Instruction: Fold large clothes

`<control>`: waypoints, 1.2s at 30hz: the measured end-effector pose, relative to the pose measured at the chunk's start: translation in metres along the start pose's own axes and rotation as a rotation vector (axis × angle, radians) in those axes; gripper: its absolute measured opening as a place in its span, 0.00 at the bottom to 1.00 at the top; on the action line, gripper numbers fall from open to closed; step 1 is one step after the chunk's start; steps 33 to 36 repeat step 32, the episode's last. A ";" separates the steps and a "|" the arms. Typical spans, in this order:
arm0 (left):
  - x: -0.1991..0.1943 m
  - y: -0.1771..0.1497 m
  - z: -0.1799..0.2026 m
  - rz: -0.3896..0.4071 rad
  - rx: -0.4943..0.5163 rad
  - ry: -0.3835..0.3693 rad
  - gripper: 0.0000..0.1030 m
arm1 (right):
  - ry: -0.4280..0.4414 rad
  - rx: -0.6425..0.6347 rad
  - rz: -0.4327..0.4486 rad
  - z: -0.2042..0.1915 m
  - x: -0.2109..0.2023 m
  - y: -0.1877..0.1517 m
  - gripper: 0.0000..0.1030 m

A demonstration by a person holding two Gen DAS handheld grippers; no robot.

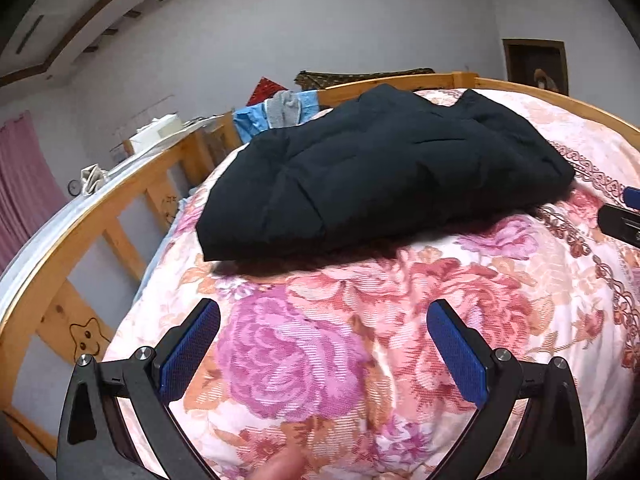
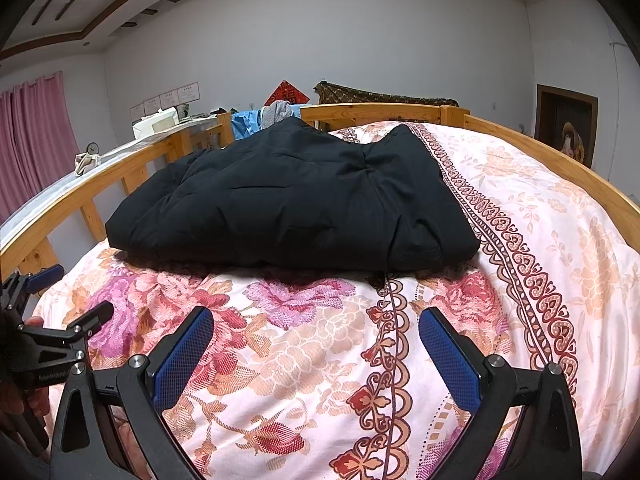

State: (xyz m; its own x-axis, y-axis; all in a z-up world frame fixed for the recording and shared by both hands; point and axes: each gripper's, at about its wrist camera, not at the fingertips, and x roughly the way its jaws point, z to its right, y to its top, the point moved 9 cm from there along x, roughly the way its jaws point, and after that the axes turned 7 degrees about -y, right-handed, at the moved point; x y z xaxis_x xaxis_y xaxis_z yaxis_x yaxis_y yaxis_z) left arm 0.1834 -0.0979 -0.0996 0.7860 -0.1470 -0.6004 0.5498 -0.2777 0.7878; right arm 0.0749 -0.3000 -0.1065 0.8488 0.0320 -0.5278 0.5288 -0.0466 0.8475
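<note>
A large black padded garment (image 1: 380,172) lies folded in a thick bundle on the floral bedspread (image 1: 320,340), toward the far side of the bed. It also shows in the right wrist view (image 2: 296,200). My left gripper (image 1: 322,340) is open and empty, held above the bedspread short of the garment's near edge. My right gripper (image 2: 316,344) is open and empty, also short of the garment. The left gripper shows at the left edge of the right wrist view (image 2: 60,320); the right gripper shows at the right edge of the left wrist view (image 1: 624,216).
A wooden bed rail (image 2: 120,168) runs along the left and far sides, and another rail (image 2: 560,164) along the right. Blue and grey clothes (image 2: 260,118) hang over the far rail. A pink curtain (image 2: 36,136) hangs at left.
</note>
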 end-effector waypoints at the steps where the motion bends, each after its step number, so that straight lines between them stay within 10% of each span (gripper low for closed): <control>1: -0.001 0.000 0.000 0.002 0.001 -0.001 0.99 | 0.000 0.001 0.000 0.000 0.000 0.000 1.00; 36: 0.000 -0.003 -0.001 -0.008 -0.005 -0.003 0.99 | 0.001 0.003 -0.003 0.001 0.000 0.000 1.00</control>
